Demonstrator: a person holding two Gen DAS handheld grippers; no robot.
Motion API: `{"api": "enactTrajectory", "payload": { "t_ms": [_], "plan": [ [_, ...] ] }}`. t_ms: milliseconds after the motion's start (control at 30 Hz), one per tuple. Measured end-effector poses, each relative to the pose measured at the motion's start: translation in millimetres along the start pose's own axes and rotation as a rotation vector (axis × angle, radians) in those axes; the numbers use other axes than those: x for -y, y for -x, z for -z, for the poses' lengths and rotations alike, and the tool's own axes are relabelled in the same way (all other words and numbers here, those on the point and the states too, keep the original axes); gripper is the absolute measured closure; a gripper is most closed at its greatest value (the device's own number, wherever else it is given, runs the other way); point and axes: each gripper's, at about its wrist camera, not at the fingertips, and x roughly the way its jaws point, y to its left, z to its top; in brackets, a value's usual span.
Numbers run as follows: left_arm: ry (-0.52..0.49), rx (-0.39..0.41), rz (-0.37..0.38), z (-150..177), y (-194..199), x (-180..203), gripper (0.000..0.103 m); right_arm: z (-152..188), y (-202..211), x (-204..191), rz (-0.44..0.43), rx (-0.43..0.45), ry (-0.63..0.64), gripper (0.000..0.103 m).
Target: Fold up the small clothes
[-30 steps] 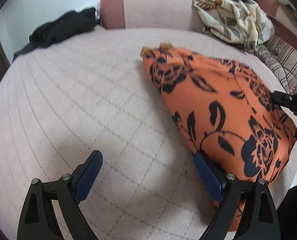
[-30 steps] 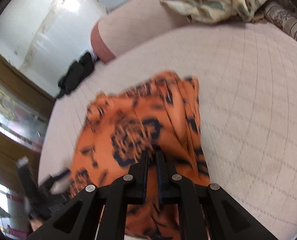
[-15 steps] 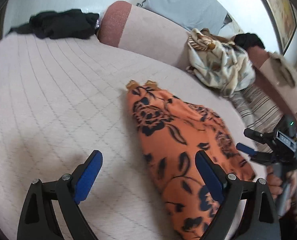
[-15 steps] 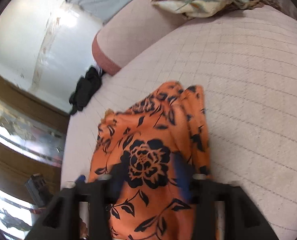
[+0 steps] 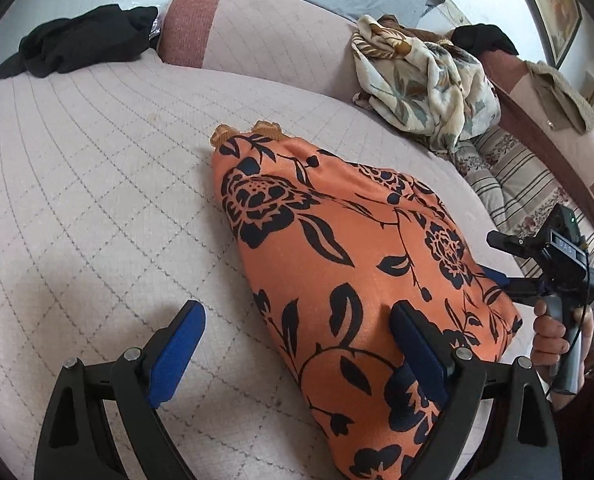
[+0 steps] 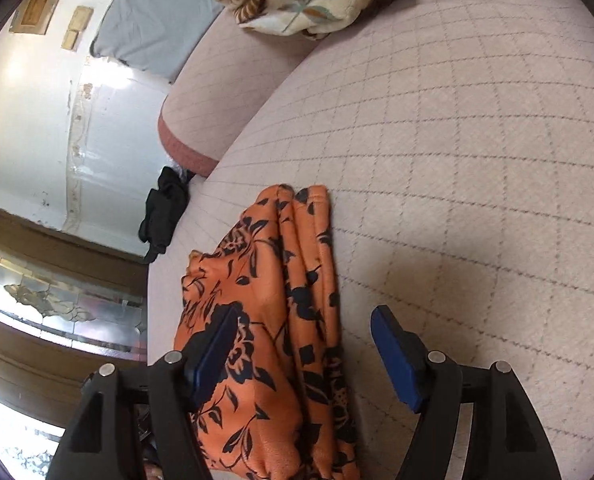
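An orange garment with black flowers (image 5: 337, 248) lies folded lengthwise on the quilted pink bed (image 5: 97, 200), two small straps at its far end. My left gripper (image 5: 297, 312) is open wide over the near part of the cloth, its right finger (image 5: 417, 344) above the fabric and its left finger over bare quilt. In the right wrist view the same garment (image 6: 273, 320) shows stacked folds along its edge. My right gripper (image 6: 307, 314) straddles that edge with its jaws opening, the pads clear of the cloth. From the left wrist view the right gripper (image 5: 497, 258) sits at the garment's right side.
A black garment (image 5: 77, 48) lies at the bed's far left. A floral blanket (image 5: 425, 80) is heaped against the pink bolster (image 5: 257, 28). A striped cushion (image 5: 517, 176) lies to the right. A person's hand (image 5: 549, 332) holds the right gripper's handle.
My right gripper, shut on the garment's fold a second ago, has let go and spread its jaws. The cloth has settled flat. The left wrist view swung up, then partly back.
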Motion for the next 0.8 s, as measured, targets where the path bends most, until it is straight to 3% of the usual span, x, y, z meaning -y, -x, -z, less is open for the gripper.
{"api": "enactTrajectory", "payload": {
  "t_ms": [367,800],
  "plan": [
    [-0.149,0.015,-0.131,-2,6,22,0.008,2,-20,-9,0.006,-0.064,0.074,0.030],
    [-0.191,-0.026,-0.125,-1,-8,39,0.008,5,-32,-4,0.005,-0.121,0.076,0.030]
  ]
}}
